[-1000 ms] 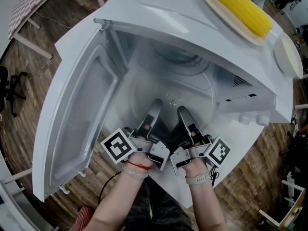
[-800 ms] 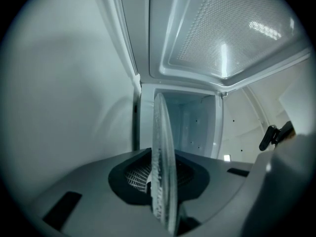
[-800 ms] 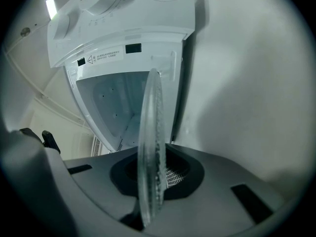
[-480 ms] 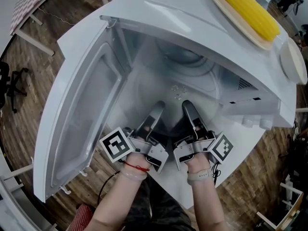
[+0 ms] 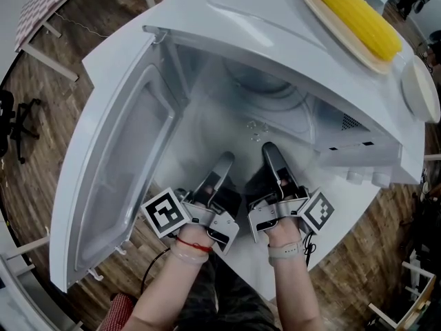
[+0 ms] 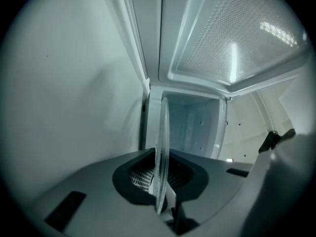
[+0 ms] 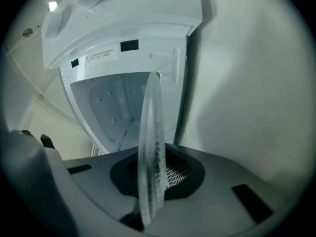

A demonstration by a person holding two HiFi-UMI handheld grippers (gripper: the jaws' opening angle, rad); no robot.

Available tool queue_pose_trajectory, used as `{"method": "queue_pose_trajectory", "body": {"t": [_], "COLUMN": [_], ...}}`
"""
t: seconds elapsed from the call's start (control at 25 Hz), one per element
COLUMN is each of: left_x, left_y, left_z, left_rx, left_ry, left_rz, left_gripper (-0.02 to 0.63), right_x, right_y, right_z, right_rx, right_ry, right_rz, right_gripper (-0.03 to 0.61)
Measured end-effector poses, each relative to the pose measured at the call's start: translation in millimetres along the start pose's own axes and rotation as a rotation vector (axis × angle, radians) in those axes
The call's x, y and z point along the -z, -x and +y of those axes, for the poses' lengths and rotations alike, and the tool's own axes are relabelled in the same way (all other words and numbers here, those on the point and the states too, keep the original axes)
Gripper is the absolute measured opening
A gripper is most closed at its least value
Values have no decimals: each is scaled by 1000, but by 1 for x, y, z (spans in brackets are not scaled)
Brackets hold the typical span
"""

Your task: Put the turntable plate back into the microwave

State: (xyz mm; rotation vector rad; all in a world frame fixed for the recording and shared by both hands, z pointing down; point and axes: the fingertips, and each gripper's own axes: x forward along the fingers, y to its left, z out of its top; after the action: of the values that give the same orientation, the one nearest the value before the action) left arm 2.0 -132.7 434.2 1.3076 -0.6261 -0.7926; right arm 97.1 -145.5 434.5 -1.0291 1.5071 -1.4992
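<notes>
The left gripper [image 6: 161, 204] and the right gripper [image 7: 148, 209] are kept clenched on the near rim of the glass turntable plate [image 7: 150, 137], which is carried scarcely deeper into the open mouth of the microwave [image 5: 275, 33] than a second ago, so seating is judged still pending.

Our head camera looks steeply down at the microwave [image 5: 241, 12]; the left tool [image 5: 224, 163] and right tool [image 5: 270, 152] cameras peer closely inside it.

Lower centre: left gripper [image 5: 222, 164] and right gripper [image 5: 271, 154], grey tapered jaws on silver bodies. Each carries a black-and-white marker cube, left cube [image 5: 165, 213] and right cube [image 5: 318, 212]. Left wrist: red string bracelet [image 5: 198, 238]. Right wrist: pale watch strap [image 5: 282, 256]. Below: dark trousers [image 5: 220, 298].
</notes>
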Motion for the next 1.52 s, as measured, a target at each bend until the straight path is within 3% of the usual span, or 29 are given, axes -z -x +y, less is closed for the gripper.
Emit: {"method": "queue_pose_trajectory", "body": {"t": [0.24, 0.48, 0.8, 1.52], "left_x": [-2, -8, -10, -7], "left_y": [0, -2, -3, -10], "left_z": [-2, -2, -6, -10], "left_rx": [36, 35, 62, 87], "left_ry": [28, 33, 30, 60], "left_rz": [-38, -59, -68, -18], "left_gripper": [43, 43, 43, 43], "right_x": [2, 4, 3, -16], "right_y": [7, 22, 34, 18], "right_z": [5, 3, 3, 6], "right_rx": [-41, -25, -17, -50], "right_ry": [-20, 57, 78, 22], "right_rz": [3, 69, 98, -7], "right_gripper": [51, 51, 51, 44]}}
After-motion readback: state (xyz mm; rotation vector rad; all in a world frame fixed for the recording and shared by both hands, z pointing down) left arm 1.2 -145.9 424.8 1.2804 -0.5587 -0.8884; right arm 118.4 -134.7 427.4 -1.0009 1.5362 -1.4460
